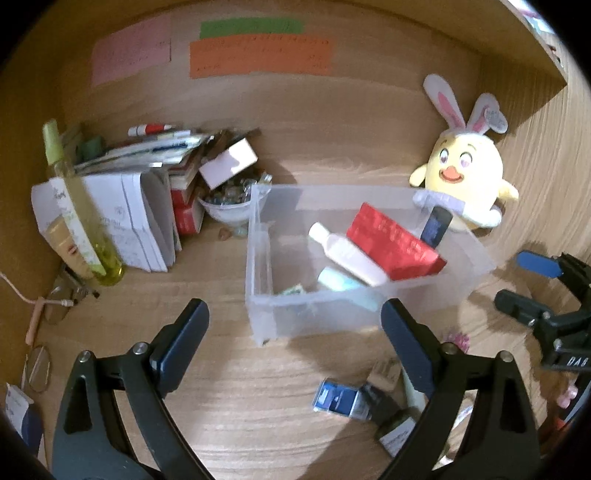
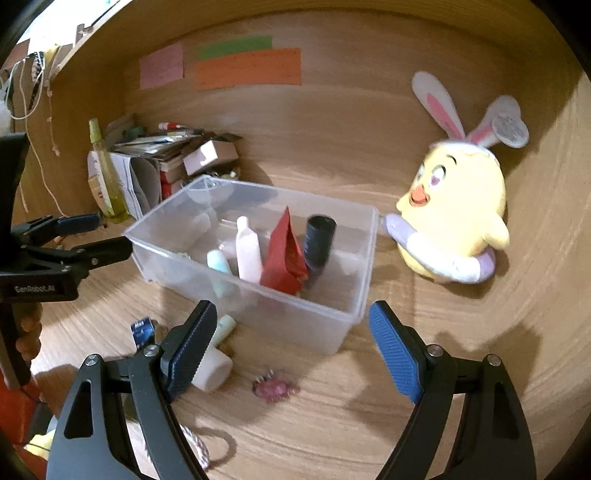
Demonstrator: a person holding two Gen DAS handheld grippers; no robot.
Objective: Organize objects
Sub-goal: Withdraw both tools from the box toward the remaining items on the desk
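1. Left gripper [image 1: 295, 321]: jaws wide, nothing between the pads, low over the desk [image 1: 229, 398] just short of the bin's near wall.
2. Right gripper [image 2: 291, 325]: jaws wide as well, empty, blue pads either side of the bin's near corner without touching it.
3. Nearest on the desk in the right view: white tube [image 2: 212, 369] lying just beside the left pad, pink clip [image 2: 275, 386] in front, mint tube [image 2: 226, 326] by the bin wall, blue packet [image 2: 142, 330] further left.
4. In the left view: blue box [image 1: 336, 398] and dark bottles near the right finger, blurred.
5. Bin [image 2: 332, 325]: clear plastic, mid-desk, between both grippers.
6. Inside the bin: pink bottle [image 2: 248, 251] leaning, red box [image 2: 284, 254] on edge beside it, dark tube [image 2: 319, 240] upright at the far side, pale blue tube [image 2: 218, 262] at the near side.
7. Beyond, right: yellow plush [image 2: 454, 206] with rabbit ears, just beside the bin's far corner, against the wall.
8. Beyond, left: stack of papers [image 1: 140, 218], tall yellow bottle [image 1: 79, 206], bowl of small bits [image 1: 231, 206], small box [image 1: 229, 162] on top.
9. Farthest: pink [image 1: 131, 55], green [image 1: 251, 27] and orange [image 1: 258, 55] notes on the back wall.
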